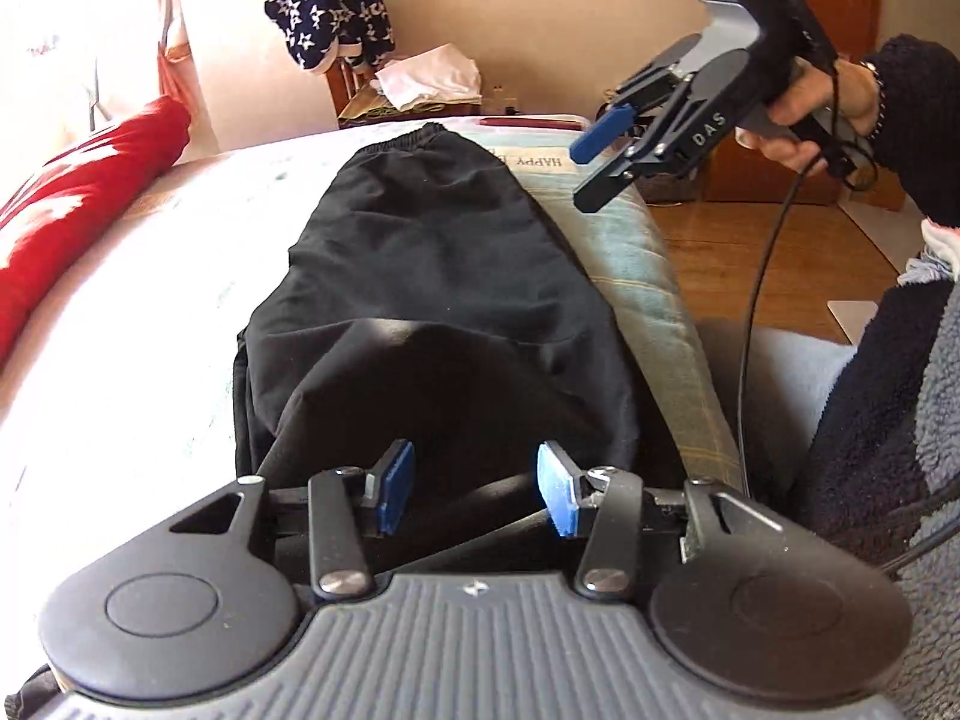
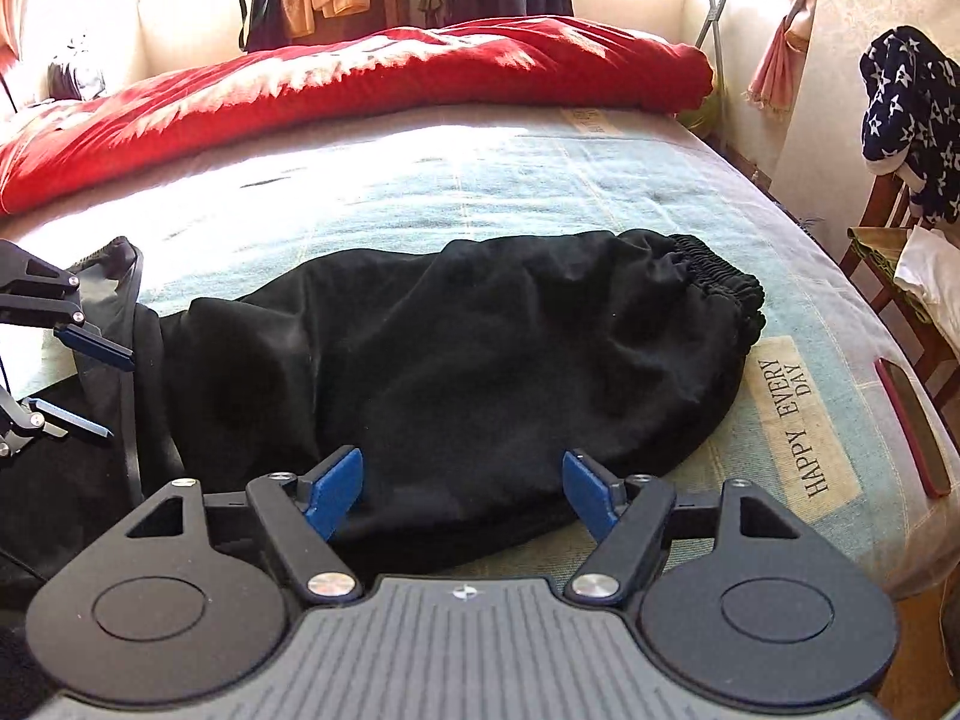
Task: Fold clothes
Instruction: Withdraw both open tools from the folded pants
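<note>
Lying lengthwise on the bed [image 2: 480,192], the black trousers [image 2: 456,360] are looking part-folded (or flattened), w/ left gripper [image 1: 474,495] and right gripper [image 2: 462,489] both hovering jaws apart, gripping nothing, so next grab needs an edge.

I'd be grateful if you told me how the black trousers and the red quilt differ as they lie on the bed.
The black trousers lie near the grippers, stretched along the bed's near edge; the red quilt is bunched along the far side. The trousers lie fairly flat, in shade, with a gathered elastic waistband showing; the quilt is a thick, puffy roll in bright sun. Both rest on the same pale bedcover, and neither is gripped.
</note>
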The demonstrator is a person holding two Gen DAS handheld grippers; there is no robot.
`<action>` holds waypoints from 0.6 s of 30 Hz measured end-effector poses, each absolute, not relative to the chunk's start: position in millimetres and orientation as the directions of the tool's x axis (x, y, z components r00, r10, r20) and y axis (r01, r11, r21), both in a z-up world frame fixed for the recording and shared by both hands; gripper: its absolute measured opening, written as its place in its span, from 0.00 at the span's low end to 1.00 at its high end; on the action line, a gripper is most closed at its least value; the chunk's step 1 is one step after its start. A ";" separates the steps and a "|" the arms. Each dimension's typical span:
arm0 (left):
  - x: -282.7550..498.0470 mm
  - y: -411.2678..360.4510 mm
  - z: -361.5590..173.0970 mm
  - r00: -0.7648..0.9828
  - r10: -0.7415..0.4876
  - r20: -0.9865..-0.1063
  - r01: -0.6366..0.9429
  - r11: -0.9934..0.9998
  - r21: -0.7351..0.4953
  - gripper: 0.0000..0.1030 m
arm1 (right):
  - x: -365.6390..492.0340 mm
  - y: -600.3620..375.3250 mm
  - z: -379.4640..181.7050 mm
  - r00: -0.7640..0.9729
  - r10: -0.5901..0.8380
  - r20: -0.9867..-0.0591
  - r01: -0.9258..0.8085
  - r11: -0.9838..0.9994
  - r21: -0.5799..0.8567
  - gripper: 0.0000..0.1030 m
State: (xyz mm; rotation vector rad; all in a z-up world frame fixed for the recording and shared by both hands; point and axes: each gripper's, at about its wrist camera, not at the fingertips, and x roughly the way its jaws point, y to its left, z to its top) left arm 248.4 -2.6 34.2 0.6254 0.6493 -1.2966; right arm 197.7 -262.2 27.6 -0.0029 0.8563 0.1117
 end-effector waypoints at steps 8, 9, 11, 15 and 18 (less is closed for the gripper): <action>256.7 -27.4 30.2 0.121 -0.665 -0.737 0.990 0.130 0.045 0.45 | 180.3 -269.1 18.0 0.665 0.114 -0.739 -0.035 0.992 0.121 0.75; 256.0 -30.3 30.2 0.120 -0.665 -0.737 0.991 0.124 0.049 0.45 | 179.6 -270.4 18.1 0.667 0.115 -0.736 -0.028 0.991 0.129 0.75; 253.4 -33.5 30.3 0.131 -0.660 -0.740 0.990 0.131 0.059 0.46 | 182.0 -274.2 18.6 0.679 0.130 -0.722 -0.022 0.987 0.158 0.75; 245.1 -29.2 31.6 0.161 -0.635 -0.755 0.983 0.170 0.066 0.46 | 195.1 -286.8 15.7 0.700 0.174 -0.692 -0.022 0.975 0.222 0.75; 250.1 -25.2 29.3 0.162 -0.624 -0.764 0.973 0.230 0.018 0.49 | 202.1 -306.0 10.2 0.720 0.195 -0.666 -0.001 0.960 0.279 0.75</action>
